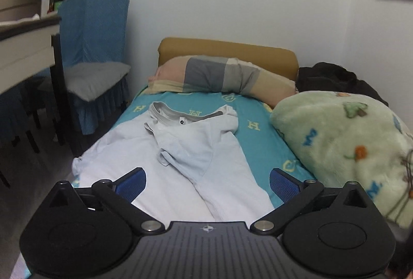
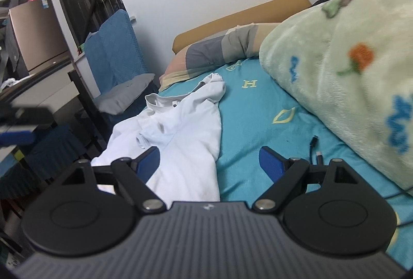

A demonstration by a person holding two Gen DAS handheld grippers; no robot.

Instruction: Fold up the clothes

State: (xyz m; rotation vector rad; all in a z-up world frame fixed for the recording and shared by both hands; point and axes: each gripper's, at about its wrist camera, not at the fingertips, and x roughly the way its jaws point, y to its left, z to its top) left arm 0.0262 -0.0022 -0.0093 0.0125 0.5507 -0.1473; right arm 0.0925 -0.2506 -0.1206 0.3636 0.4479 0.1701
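while only the right wrist view shows a black cable [image 2: 315, 147] on the sheet [image 2: 247, 119], both the left gripper [image 1: 207, 182] and right gripper [image 2: 209, 159] hover spread apart over the white shirt [image 1: 160, 155].

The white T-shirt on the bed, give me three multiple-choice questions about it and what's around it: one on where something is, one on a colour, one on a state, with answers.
1. Where does the white T-shirt lie?
A. on the turquoise bedsheet
B. on the chair
C. on the floor

2. What colour are the pads on the tongs' fingers?
A. red
B. blue
C. yellow

3. How do the left tongs and right tongs stand?
A. both shut on the shirt
B. one open, one shut
C. both open, holding nothing

Answers:
1. A, the shirt is spread on the sheet, below the pillow.
2. B, the pads show blue in both wrist views.
3. C, each pair's fingers are spread wide with only shirt and sheet seen between them.
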